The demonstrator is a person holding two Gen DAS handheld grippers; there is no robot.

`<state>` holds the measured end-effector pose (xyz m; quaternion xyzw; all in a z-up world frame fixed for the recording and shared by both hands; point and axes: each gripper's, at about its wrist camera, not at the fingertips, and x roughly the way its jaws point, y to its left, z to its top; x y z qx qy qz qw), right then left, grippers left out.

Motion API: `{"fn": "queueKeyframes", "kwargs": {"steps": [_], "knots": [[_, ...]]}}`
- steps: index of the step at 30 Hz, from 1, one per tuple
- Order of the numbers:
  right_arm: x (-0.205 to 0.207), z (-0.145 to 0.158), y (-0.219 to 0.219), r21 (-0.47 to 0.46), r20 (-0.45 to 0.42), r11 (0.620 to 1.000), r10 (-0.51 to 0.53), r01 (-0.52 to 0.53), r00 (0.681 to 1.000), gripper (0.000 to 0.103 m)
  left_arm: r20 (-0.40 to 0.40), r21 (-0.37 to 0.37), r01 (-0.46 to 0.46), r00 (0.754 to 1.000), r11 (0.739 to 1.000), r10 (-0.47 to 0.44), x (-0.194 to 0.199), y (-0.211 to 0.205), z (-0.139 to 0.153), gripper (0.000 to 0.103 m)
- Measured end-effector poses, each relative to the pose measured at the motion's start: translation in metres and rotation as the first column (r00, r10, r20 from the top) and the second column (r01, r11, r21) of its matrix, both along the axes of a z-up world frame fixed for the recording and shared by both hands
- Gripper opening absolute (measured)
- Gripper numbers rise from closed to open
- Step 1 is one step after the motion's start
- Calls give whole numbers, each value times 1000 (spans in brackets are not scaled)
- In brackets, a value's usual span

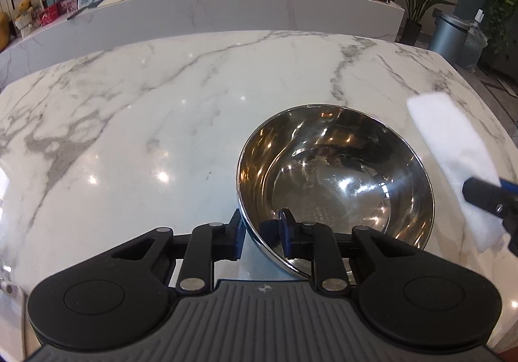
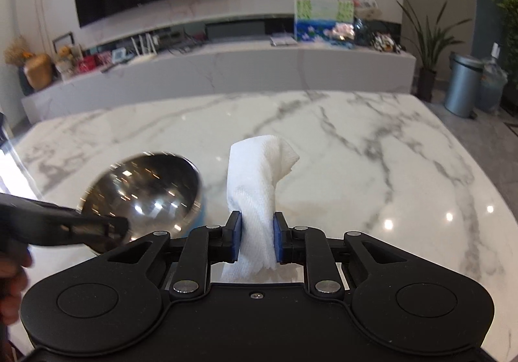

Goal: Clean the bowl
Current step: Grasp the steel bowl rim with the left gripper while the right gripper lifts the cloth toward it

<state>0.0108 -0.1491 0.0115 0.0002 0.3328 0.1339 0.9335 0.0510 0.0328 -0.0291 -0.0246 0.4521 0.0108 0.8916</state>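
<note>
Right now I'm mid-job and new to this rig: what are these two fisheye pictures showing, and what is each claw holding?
No robot arm here: a person holds a two-finger claw in each hand, each with a camera looking along its fingers. The left wrist picture shows the left claw pinching the near rim of a steel bowl on the marble table. The right wrist picture shows the right claw shut on a white cloth, held above the table, right of the bowl.

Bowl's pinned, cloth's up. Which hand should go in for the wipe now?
Right. Its tongs are shut on the white cloth, clear of the steel bowl. The left tongs are clamped on the bowl's near rim, steadying it.
</note>
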Motion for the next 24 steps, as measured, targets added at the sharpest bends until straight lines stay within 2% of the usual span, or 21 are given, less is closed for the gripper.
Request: {"fn": "queueKeyframes", "kwargs": {"steps": [5, 11, 16, 18, 22, 24], "knots": [[-10, 11, 12, 39, 41, 997, 69, -70, 997, 18, 4, 15, 2, 1000, 1000, -2, -1, -2, 1, 20], [-10, 4, 25, 50, -10, 992, 116, -116, 993, 18, 10, 11, 6, 1000, 1000, -6, -3, 0, 1, 20], [-10, 4, 25, 41, -11, 992, 121, -120, 993, 18, 9, -16, 3, 1000, 1000, -3, -5, 5, 1, 20], [-9, 2, 22, 36, -18, 992, 119, -118, 993, 18, 11, -19, 8, 1000, 1000, -8, -5, 5, 1, 22], [-8, -2, 19, 23, -30, 994, 111, -110, 993, 18, 5, -45, 10, 1000, 999, -10, -7, 6, 2, 37], [-8, -3, 18, 16, -32, 994, 107, -107, 994, 18, -1, -61, 9, 1000, 998, -9, -8, 7, 2, 39]]}}
